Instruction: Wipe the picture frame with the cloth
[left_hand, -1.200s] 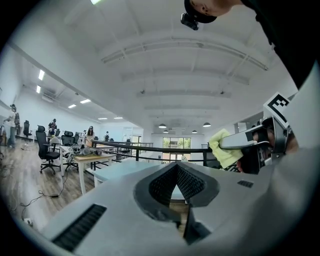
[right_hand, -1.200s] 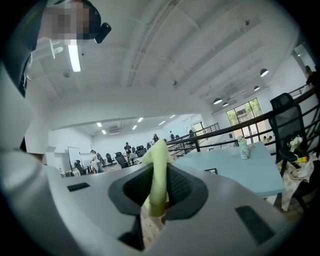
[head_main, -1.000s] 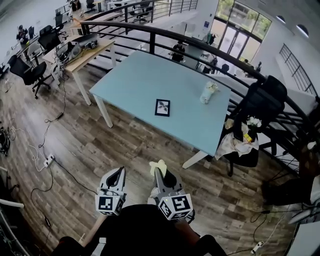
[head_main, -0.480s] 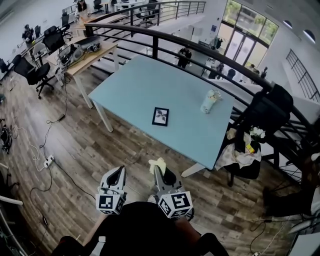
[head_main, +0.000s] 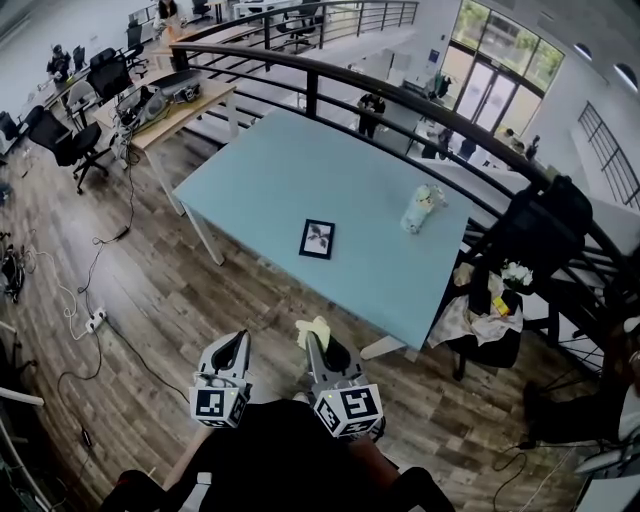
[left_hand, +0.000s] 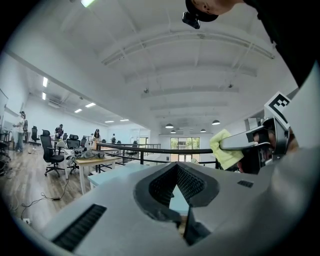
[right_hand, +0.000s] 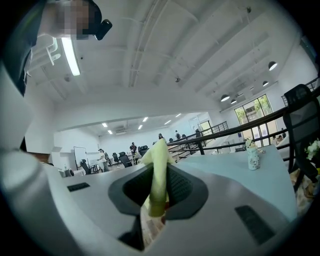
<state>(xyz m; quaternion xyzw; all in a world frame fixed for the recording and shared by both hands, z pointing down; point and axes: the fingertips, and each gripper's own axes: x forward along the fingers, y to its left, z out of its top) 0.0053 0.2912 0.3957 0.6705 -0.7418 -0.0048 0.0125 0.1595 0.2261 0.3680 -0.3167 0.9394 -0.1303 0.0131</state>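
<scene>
A small black picture frame (head_main: 317, 239) lies flat near the middle of a pale blue table (head_main: 260, 170), well ahead of both grippers. My right gripper (head_main: 318, 340) is shut on a yellow cloth (head_main: 314, 331), which sticks up from its jaws; the same cloth (right_hand: 159, 170) fills the gap between the jaws in the right gripper view. My left gripper (head_main: 236, 346) is held beside it, shut with nothing in it. In the left gripper view the yellow cloth (left_hand: 226, 149) shows at the right. Both grippers hang over the wooden floor, short of the table's near edge.
A white patterned cup (head_main: 420, 208) stands at the table's right side. A chair with cloths and flowers (head_main: 490, 300) sits off the right corner. A black railing (head_main: 400, 95) runs behind the table. A wooden desk (head_main: 175, 105) and office chairs stand far left. Cables (head_main: 95, 320) lie on the floor.
The view has shifted slightly; the table and frame sit a little lower and further left in the head view. The grippers keep their pose, the right one still holding the cloth.
</scene>
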